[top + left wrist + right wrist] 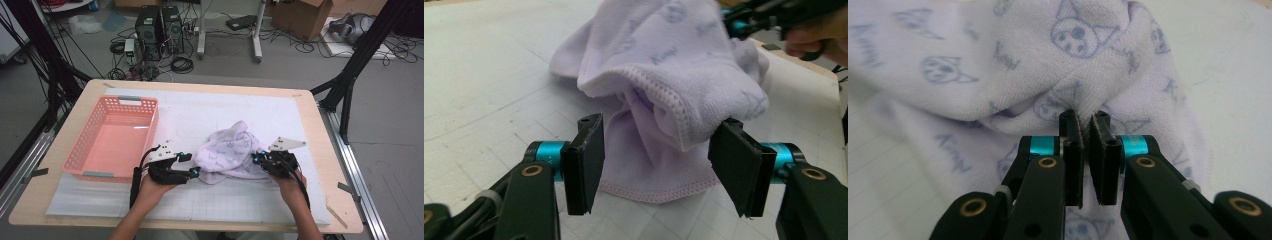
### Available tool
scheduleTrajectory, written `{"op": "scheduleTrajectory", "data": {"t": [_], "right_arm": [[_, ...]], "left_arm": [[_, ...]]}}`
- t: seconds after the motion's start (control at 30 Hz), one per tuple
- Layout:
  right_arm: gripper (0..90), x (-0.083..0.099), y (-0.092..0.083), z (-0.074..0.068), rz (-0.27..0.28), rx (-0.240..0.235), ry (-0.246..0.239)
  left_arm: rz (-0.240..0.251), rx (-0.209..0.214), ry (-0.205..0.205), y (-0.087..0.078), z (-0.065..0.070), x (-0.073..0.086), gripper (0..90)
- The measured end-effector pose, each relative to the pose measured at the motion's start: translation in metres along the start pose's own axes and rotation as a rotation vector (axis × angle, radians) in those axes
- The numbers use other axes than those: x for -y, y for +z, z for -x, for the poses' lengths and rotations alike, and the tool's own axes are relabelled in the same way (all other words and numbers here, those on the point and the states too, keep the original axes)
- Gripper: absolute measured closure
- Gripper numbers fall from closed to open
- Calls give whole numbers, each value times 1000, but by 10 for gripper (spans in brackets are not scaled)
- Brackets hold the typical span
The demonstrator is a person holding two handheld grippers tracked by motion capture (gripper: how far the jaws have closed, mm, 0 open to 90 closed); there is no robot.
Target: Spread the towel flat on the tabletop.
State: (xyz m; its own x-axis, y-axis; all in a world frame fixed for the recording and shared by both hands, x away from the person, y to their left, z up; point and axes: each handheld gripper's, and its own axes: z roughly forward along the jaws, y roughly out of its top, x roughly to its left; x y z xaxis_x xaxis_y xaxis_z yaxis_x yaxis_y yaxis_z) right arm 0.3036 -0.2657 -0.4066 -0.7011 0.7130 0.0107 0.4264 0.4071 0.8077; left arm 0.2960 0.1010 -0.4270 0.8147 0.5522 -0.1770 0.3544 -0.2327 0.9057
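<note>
A crumpled lilac towel (227,150) with a cartoon print lies on the white mat in front of the person. My left gripper (190,165) is at the towel's left edge. In the left gripper view it (664,170) stands open, its pads on either side of a hanging fold of the towel (674,65), the right-hand pad close against the cloth. My right gripper (256,160) is at the towel's right side. Its jaws (1086,122) are shut, and the creases of the towel (998,75) gather at their tips. The right gripper (744,20) also appears beyond the towel in the left gripper view.
An empty pink plastic basket (80,145) stands on the left part of the white mat (225,105). The wooden table edge (330,150) runs along the right. Beyond the table, on the floor, are cables, computer towers and cardboard boxes.
</note>
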Motion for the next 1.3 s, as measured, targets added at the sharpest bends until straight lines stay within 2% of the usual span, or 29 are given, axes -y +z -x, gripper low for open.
{"op": "scheduleTrajectory", "data": {"t": [0.13,0.3,0.43,0.5,0.53,0.6,0.63,0.67,0.7,0.73,0.77,0.8,0.83,0.9,0.93,1.0,1.07,1.13,1.17,1.23,1.3], "right_arm": [[850,17,-27,-6,-1,-12,-63],[860,40,-56,-7,-47,-32,-110],[861,56,-73,-4,-54,-16,-85],[862,58,-76,-4,-51,-19,-88],[860,62,-84,-4,-34,-10,-79],[855,63,-88,-3,-16,-6,-71],[830,64,-92,-2,0,0,-54],[695,65,-96,1,36,31,-8],[695,65,-96,1,36,31,-8],[639,63,-99,5,79,56,23],[593,60,-99,5,96,73,35],[593,60,-99,5,96,73,35],[525,53,-97,7,120,85,41],[497,48,-94,6,125,75,41],[442,41,-84,2,116,20,18],[428,36,-74,-6,83,-30,-31],[396,37,-64,-12,52,-48,-64],[387,38,-59,-14,45,-58,-69],[376,40,-48,-17,10,-67,-88],[368,40,-37,-20,-32,-57,-118],[368,40,-33,-20,-47,-52,-131]], "left_arm": [[10,-1,-2,0,0,-1,393],[22,-3,0,-2,0,-1,393],[25,-7,-1,-3,-1,-2,394],[26,-4,0,-2,0,-2,394],[24,1,6,-2,1,-2,399],[17,8,15,0,2,-3,401],[20,9,16,1,2,-3,407],[18,14,18,3,3,-3,429],[16,18,24,5,3,-4,429],[14,23,32,7,4,-4,478],[7,28,44,10,5,-5,508],[-4,32,54,13,6,-6,508],[-14,39,63,16,7,-7,547],[-35,46,73,24,10,-8,547],[-46,44,78,29,11,-8,546],[-61,40,85,35,12,-8,547],[-75,39,86,42,12,-7,548],[-85,41,88,44,11,-7,550],[-96,40,86,47,11,-6,550],[-141,38,90,55,11,-4,543],[-156,35,89,57,11,-3,542]]}}
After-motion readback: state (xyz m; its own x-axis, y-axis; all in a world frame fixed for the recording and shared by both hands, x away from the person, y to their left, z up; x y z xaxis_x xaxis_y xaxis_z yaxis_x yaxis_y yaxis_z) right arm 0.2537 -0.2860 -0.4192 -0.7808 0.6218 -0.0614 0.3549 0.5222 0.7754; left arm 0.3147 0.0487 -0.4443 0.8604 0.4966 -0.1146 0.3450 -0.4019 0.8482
